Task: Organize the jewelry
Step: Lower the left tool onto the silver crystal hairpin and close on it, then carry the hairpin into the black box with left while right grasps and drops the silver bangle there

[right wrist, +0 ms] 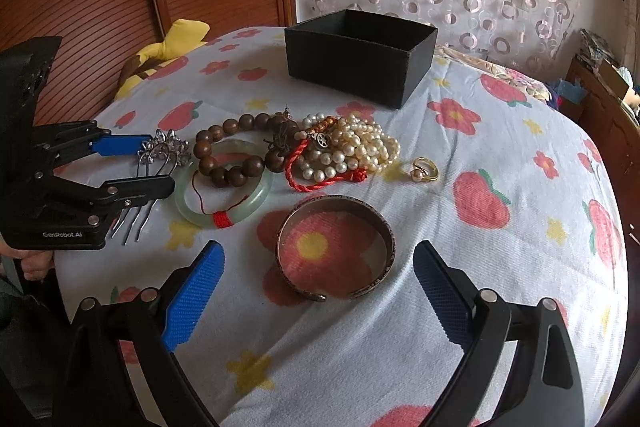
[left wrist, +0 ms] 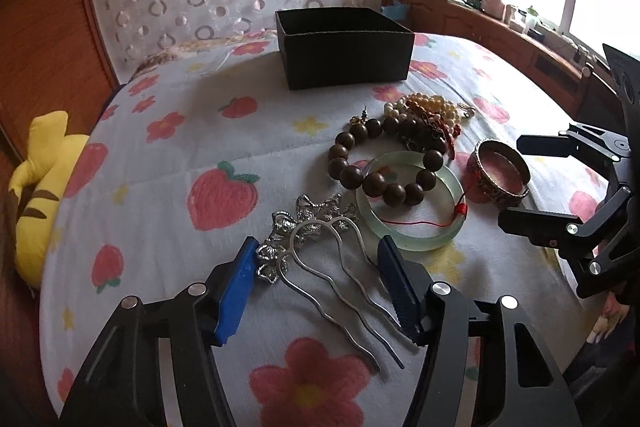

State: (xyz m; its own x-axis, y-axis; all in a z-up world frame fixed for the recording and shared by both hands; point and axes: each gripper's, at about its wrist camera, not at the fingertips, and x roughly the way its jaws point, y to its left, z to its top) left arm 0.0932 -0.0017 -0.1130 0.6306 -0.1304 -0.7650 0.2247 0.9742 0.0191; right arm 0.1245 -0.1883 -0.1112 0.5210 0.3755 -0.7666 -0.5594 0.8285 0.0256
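The left hand-held gripper (left wrist: 316,263) straddles the silver hairpin (left wrist: 320,247), pads seemingly not yet touching; pinch its prongs squarely. The right hand-held gripper (right wrist: 320,267) stands spread around the metal bangle (right wrist: 336,247).

Hidden or cut off

Black box (left wrist: 344,45) inside unseen; hair comb (right wrist: 160,163) prongs partly behind left gripper (right wrist: 150,163); far windowsill clutter (left wrist: 516,11) maybe bottles, too small.

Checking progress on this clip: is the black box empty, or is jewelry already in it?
Cannot tell. The box has no lid, but both views show only its inner walls, not the bottom.
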